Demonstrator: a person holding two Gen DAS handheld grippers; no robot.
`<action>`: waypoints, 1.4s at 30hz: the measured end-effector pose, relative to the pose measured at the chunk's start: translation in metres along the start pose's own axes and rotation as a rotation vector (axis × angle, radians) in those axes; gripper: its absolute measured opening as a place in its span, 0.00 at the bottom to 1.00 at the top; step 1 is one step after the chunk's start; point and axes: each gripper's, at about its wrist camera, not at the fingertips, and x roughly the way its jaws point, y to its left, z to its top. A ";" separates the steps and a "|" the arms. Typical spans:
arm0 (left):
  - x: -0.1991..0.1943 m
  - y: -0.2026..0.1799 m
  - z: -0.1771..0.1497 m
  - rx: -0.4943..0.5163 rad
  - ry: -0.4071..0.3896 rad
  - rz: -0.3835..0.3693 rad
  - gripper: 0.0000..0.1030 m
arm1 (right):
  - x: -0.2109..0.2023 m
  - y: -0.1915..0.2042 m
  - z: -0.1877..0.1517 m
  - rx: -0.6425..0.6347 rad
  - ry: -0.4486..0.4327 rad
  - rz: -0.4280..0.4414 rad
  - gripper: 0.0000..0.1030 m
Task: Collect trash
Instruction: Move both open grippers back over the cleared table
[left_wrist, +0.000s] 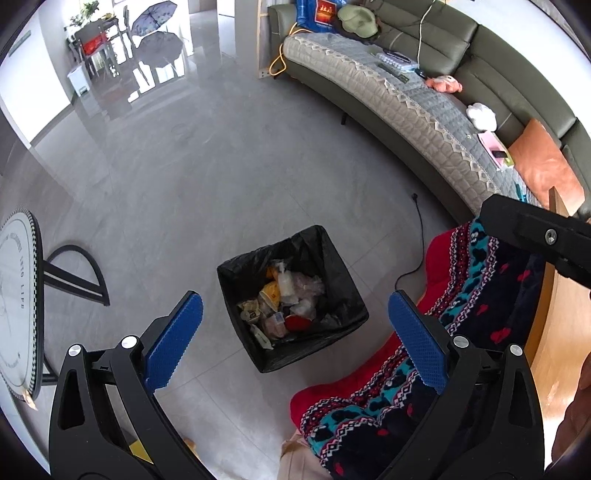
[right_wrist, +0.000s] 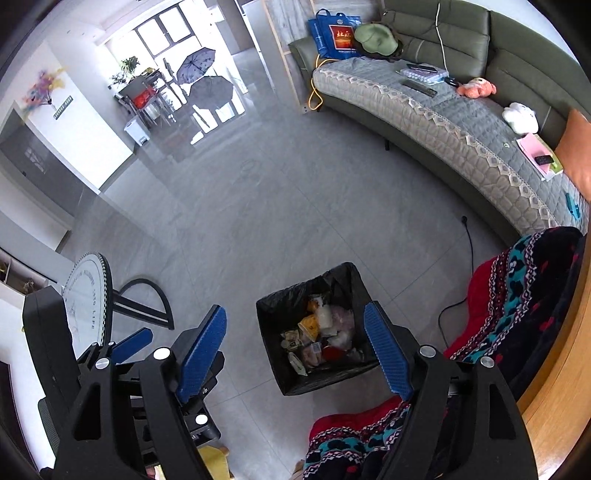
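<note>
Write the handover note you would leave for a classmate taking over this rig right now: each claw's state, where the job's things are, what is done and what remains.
Left claw: open, empty, above the trash bin.
Right claw: open, empty, above the same bin.
Bin: on the grey floor, black liner, holding wrappers and packets, beside the patterned blanket.
Done: trash is already in the bin.
Left: no loose trash shows on the floor here; check the round table and sofa.

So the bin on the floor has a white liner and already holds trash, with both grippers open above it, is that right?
Not quite: the liner is black, as the left wrist view shows. The bin does hold trash, and the left gripper and right gripper are open.
</note>
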 end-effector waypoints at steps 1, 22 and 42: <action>-0.001 0.000 0.000 -0.002 -0.002 -0.002 0.94 | -0.003 0.000 -0.001 0.002 -0.003 0.002 0.75; -0.041 -0.084 -0.020 0.144 -0.045 -0.104 0.94 | -0.095 -0.071 -0.059 0.125 -0.132 -0.044 0.82; -0.063 -0.287 -0.108 0.516 -0.001 -0.271 0.94 | -0.196 -0.231 -0.195 0.424 -0.242 -0.232 0.84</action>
